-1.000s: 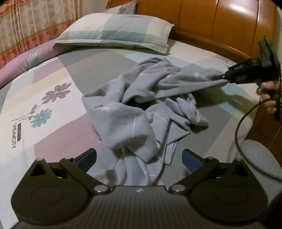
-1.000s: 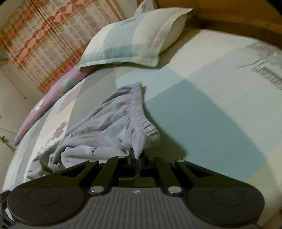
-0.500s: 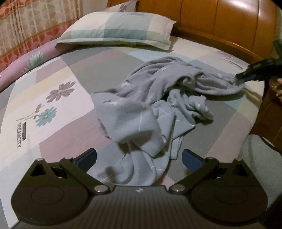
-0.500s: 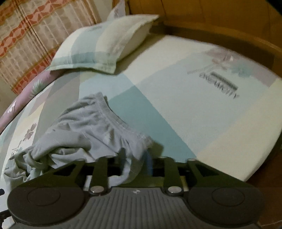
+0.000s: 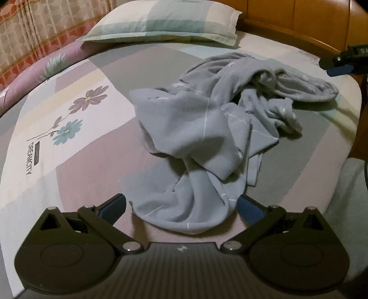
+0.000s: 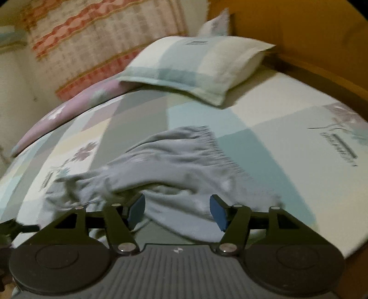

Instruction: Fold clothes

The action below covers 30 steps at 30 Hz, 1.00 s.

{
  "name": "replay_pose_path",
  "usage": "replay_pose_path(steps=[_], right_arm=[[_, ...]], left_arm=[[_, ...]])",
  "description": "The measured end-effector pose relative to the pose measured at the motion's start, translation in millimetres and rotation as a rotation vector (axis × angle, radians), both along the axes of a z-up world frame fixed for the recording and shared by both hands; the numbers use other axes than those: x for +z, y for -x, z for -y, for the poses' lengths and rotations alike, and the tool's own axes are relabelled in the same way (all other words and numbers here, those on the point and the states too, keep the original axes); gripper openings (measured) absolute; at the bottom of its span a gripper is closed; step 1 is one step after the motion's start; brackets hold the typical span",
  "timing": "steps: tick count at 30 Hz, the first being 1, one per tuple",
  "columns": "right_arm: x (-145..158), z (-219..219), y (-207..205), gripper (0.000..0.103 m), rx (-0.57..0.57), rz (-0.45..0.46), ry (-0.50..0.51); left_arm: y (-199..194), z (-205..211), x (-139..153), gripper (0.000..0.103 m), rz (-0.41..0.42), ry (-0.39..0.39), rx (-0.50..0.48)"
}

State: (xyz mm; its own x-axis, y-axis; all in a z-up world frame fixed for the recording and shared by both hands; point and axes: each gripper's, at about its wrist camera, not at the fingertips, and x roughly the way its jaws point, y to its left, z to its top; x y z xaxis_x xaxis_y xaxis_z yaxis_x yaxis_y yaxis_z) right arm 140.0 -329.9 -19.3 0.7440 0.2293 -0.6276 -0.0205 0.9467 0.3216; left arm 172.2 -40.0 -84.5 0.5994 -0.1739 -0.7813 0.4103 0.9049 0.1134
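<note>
Left gripper [image 5: 181,208] gapes over grey garment [image 5: 207,128] — patchwork bedsheet [image 5: 76,161], wooden headboard [image 5: 299,20].

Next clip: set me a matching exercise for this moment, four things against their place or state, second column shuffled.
Things:
1. grey garment
2. pillow
3. left gripper
4. right gripper

States:
A. lies by the wooden headboard
B. crumpled in the middle of the bed sheet
C. open, its pads either side of the garment's near end
D. open, at the elastic waistband end

Pairs: 1-B, 2-A, 3-C, 4-D
</note>
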Motion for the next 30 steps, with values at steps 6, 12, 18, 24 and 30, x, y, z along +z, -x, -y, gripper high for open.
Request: replay_pose_path(steps=[6, 12, 18, 24, 30], right_arm=[[-3.5, -38.2, -6.2, 0.071, 0.117, -0.014, 0.006], [-6.2, -78.4, -9.5, 0.073, 0.232, -0.017, 0.049], [-6.6, -98.6, -12.9, 0.077, 0.287, -0.016, 0.071], [-10.1, -108.3, -14.4, 0.077, 0.304, -0.034, 0.077], [-7.6, -109.9, -11.7, 0.078, 0.307, -0.032, 0.089]], left_arm=[[-0.5, 7.1, -8.0, 0.102, 0.017, -0.034, -0.014], [-13.4, -12.9, -0.2, 0.102, 0.052, -0.047, 0.073], [-39.4, -52.0, 19.2, 0.102, 0.076, -0.016, 0.161], [-73.2, -73.7, 17.5, 0.102, 0.097, -0.107, 0.215], [-76.8, -78.6, 26.9, 0.102, 0.107, -0.126, 0.188]])
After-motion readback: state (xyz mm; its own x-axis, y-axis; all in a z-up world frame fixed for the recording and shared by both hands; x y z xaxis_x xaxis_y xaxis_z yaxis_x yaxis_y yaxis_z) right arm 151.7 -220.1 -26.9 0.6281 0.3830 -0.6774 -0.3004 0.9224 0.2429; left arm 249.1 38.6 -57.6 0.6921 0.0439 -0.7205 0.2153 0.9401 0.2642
